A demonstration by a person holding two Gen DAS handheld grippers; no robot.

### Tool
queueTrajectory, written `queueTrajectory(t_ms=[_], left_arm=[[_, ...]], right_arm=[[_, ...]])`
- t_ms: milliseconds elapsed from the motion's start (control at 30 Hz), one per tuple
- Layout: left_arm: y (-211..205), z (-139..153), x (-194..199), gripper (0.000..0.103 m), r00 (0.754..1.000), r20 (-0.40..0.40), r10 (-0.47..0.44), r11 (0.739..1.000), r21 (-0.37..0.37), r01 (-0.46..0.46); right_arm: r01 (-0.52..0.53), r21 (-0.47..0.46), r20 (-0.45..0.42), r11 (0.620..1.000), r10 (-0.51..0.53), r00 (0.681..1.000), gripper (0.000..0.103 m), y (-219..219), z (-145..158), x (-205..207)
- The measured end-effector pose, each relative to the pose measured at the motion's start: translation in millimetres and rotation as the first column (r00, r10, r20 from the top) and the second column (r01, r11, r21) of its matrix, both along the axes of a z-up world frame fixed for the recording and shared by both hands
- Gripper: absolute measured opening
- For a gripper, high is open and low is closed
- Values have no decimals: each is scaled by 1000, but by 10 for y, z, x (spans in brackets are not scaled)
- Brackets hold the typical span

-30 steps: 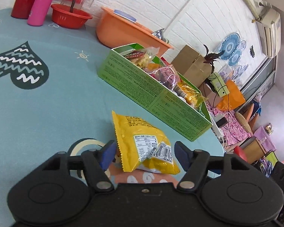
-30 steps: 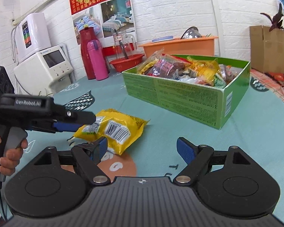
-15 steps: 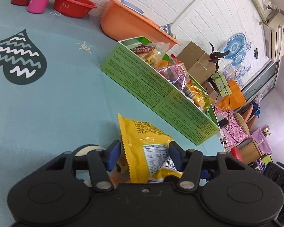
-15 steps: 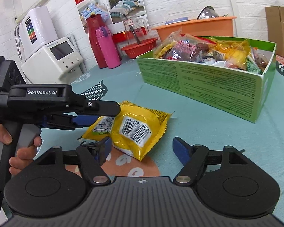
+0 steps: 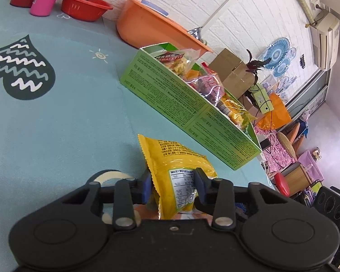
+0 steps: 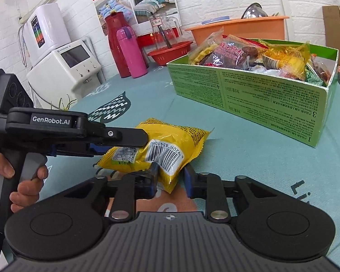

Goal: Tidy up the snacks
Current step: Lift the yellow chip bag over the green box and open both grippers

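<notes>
The yellow crinkled foil snack packet (image 6: 167, 145) lies on the teal patterned worktop (image 5: 63, 122), in the lower middle of both wrist views, well short of the long green cardboard box (image 6: 256, 97) that sits in the upper right of the right wrist view. Both tools are clamped on this one packet. The left tool (image 5: 172, 188) has just been closing, and its blue pads now press the packet's near end from both sides, the white nutrition label bulging between them. The right tool (image 6: 171, 178) has also just been closing; its pads pinch the packet's lower corner below the barcode, and the foil is creased there. In the right wrist view the left tool (image 6: 133, 140) reaches in from the left edge, a black body with white lettering, held by a person's hand (image 6: 13, 176) at the lower left; its upper finger lies over the packet's left end.

The green box is open at the top and heaped with wrapped snacks (image 6: 249, 54) in clear, yellow and dark red wrappers. Behind it, toward the top of the frame, stand an orange plastic basin (image 6: 235, 26), a red plastic bowl (image 6: 170, 52), a pink flask (image 6: 130, 52) and a taller red flask (image 6: 115, 38). A white countertop appliance (image 6: 65, 65) fills the upper left of the right wrist view.
</notes>
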State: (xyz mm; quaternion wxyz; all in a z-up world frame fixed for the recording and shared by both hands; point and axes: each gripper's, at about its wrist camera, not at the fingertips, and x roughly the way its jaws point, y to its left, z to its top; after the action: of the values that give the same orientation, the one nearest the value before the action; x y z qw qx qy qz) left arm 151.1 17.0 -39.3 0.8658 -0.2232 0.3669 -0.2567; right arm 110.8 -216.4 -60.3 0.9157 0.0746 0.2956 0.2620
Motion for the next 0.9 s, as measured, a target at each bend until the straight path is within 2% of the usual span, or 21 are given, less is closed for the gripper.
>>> queueTrajectory(t_ms=[100, 467, 700, 900], left_arm=[[-50, 84, -76, 66, 1000, 28, -12, 1000, 7, 12], [-432, 567, -60, 65, 985, 159, -73, 997, -11, 75], [-867, 903, 314, 65, 965, 231, -127, 991, -15, 134], [-1145, 1126, 796, 65, 950, 276, -144, 987, -31, 158]], right_arm=[[7, -8, 13, 1000, -7, 1000, 21, -4, 33, -37], [87, 21, 162, 996, -89, 983, 20, -277, 380, -177], [175, 47, 256, 983, -181, 950, 20, -592, 634, -26], [235, 59, 338, 970, -241, 910, 20, -826, 842, 302]])
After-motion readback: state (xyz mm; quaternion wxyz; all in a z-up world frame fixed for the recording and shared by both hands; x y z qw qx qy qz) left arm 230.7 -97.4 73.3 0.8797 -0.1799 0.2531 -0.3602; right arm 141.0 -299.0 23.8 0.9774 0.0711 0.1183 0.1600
